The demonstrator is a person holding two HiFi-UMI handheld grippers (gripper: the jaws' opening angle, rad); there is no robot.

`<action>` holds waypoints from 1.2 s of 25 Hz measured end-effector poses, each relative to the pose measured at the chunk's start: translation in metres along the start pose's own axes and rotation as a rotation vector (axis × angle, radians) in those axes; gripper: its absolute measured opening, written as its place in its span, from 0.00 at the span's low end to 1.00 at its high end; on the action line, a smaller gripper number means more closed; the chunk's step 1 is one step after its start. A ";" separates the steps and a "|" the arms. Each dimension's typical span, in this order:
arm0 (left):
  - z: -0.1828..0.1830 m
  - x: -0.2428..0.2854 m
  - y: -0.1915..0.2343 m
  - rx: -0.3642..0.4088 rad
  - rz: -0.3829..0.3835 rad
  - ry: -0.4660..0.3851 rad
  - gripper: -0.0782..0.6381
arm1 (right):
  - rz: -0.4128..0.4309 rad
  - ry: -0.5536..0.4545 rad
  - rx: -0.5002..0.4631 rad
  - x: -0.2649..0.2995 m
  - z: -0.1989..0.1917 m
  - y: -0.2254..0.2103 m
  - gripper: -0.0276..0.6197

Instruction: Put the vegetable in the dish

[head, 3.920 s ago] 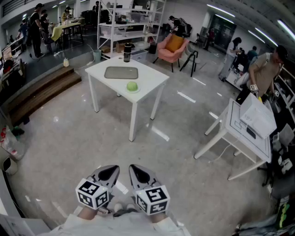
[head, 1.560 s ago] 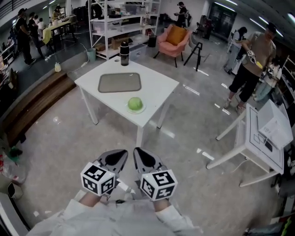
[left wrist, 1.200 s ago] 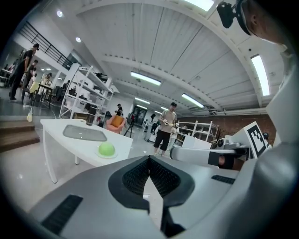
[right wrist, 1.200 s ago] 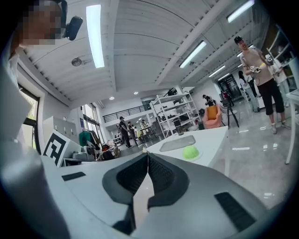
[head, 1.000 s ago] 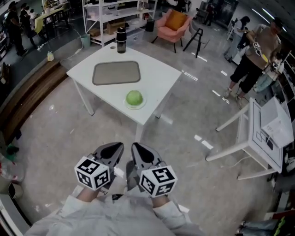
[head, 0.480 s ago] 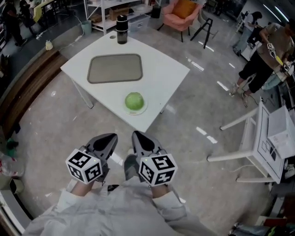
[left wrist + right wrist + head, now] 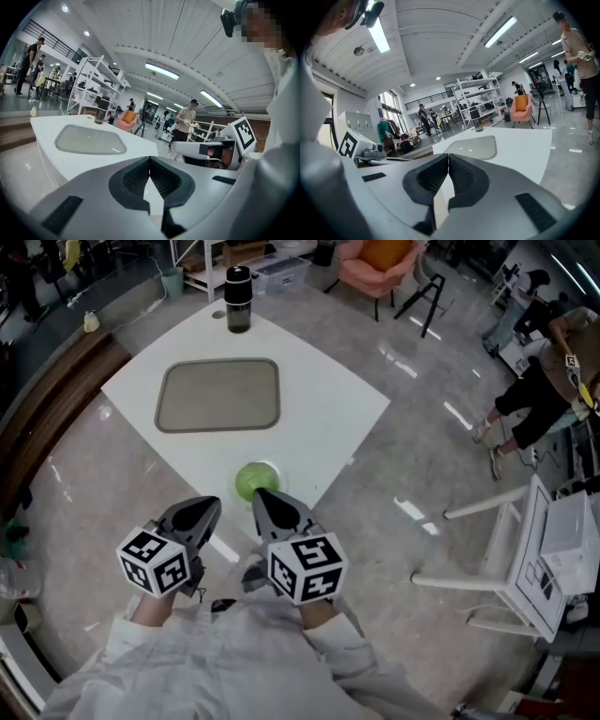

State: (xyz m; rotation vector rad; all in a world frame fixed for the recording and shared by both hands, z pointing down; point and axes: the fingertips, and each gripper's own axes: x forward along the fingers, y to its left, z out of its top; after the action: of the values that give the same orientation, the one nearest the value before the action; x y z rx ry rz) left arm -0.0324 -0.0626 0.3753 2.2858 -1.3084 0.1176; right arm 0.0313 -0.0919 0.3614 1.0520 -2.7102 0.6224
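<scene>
A round green vegetable [image 7: 248,478] lies on a small pale plate at the near corner of the white table [image 7: 328,418]. A grey rectangular dish [image 7: 217,395] lies further back on the table, and shows too as the grey dish [image 7: 90,140] and the grey dish [image 7: 473,147]. My right gripper [image 7: 263,499] is shut and empty, its tip over the vegetable's near edge. The left gripper [image 7: 203,509] is shut and empty, just left of the vegetable at the table's edge. The jaws are pressed together in both gripper views, left gripper [image 7: 150,160] and right gripper [image 7: 448,156].
A black bottle [image 7: 237,298] stands at the table's far corner. A second white table [image 7: 548,549] stands to the right. A person [image 7: 544,381] stands at the far right. A pink armchair [image 7: 375,261] and shelving are behind the table.
Both grippers have moved forward to the table's near corner. The table and vegetable now sit closer in the head view, and the right gripper's tip overlaps the vegetable.
</scene>
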 end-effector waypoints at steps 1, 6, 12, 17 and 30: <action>0.003 0.007 0.007 -0.008 0.010 0.002 0.12 | 0.005 -0.001 -0.004 0.007 0.005 -0.006 0.06; 0.019 0.032 0.027 -0.015 0.046 0.008 0.12 | 0.017 0.018 -0.007 0.030 0.016 -0.029 0.06; 0.014 0.043 0.044 -0.044 0.065 0.053 0.12 | 0.006 0.011 0.059 0.038 0.015 -0.048 0.06; 0.003 0.043 0.060 -0.072 0.080 0.102 0.12 | -0.030 -0.002 0.102 0.043 0.009 -0.058 0.06; -0.019 0.076 0.067 -0.081 -0.082 0.245 0.12 | -0.230 0.040 0.218 0.038 -0.022 -0.100 0.07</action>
State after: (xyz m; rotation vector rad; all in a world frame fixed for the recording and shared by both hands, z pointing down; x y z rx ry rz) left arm -0.0440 -0.1407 0.4411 2.1740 -1.0742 0.3007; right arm 0.0711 -0.1717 0.4247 1.3618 -2.4794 0.8987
